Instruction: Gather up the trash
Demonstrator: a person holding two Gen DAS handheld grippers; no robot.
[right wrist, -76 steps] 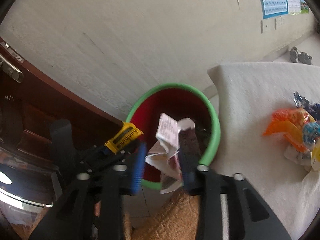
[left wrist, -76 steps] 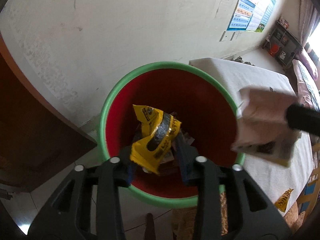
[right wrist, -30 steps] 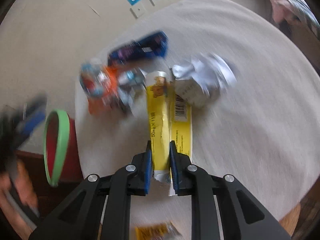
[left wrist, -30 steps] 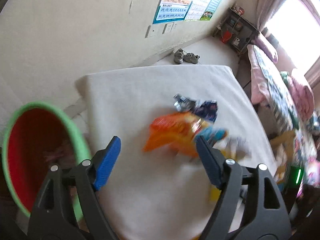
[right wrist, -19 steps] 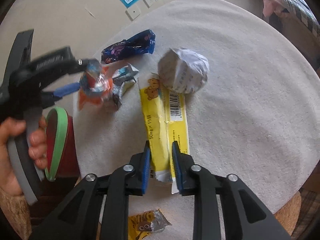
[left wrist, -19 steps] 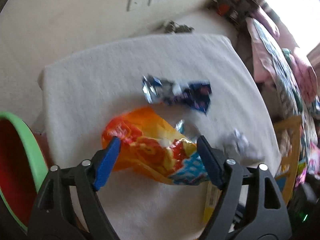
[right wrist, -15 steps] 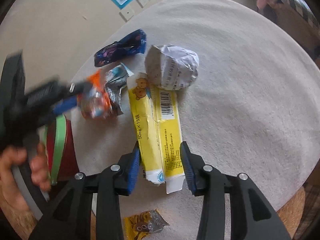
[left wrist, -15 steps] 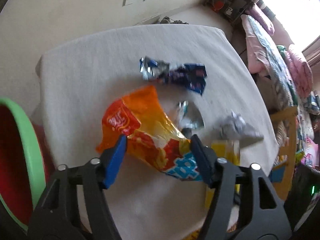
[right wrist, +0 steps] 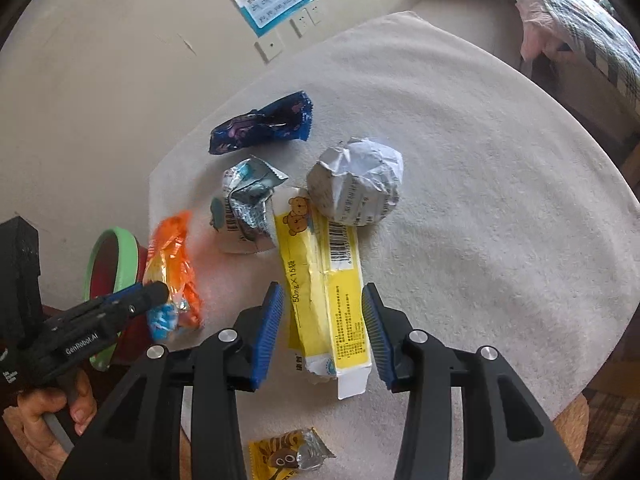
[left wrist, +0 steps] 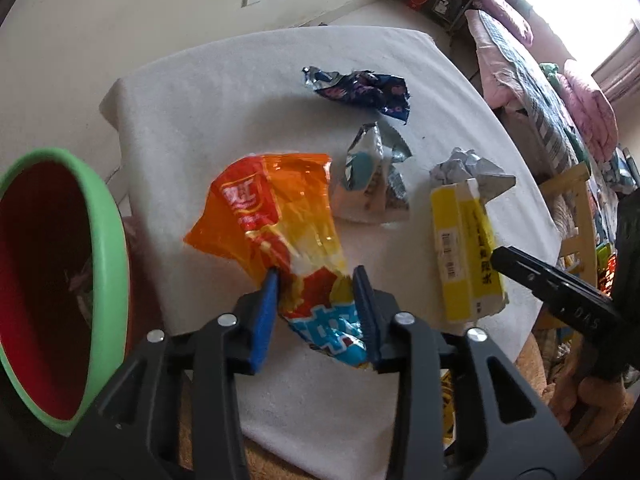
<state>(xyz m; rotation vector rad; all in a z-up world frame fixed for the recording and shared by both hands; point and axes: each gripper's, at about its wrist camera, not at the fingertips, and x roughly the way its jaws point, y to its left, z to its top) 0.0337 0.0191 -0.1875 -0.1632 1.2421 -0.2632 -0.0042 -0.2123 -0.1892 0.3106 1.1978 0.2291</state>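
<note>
Trash lies on a white-covered table. My left gripper has its blue pads on either side of an orange snack bag, closing on its lower end; the bag also shows in the right wrist view. My right gripper is open around the near end of a flattened yellow box, which also shows in the left wrist view. The red bin with a green rim stands left of the table.
A blue wrapper, a silver wrapper and a crumpled paper ball lie beyond the box. A small yellow wrapper lies at the near table edge. A wall stands behind; a bed is to the right.
Both grippers left the bin and came over the table. The left jaws have narrowed onto the orange bag. The right jaws have widened around the yellow box.
</note>
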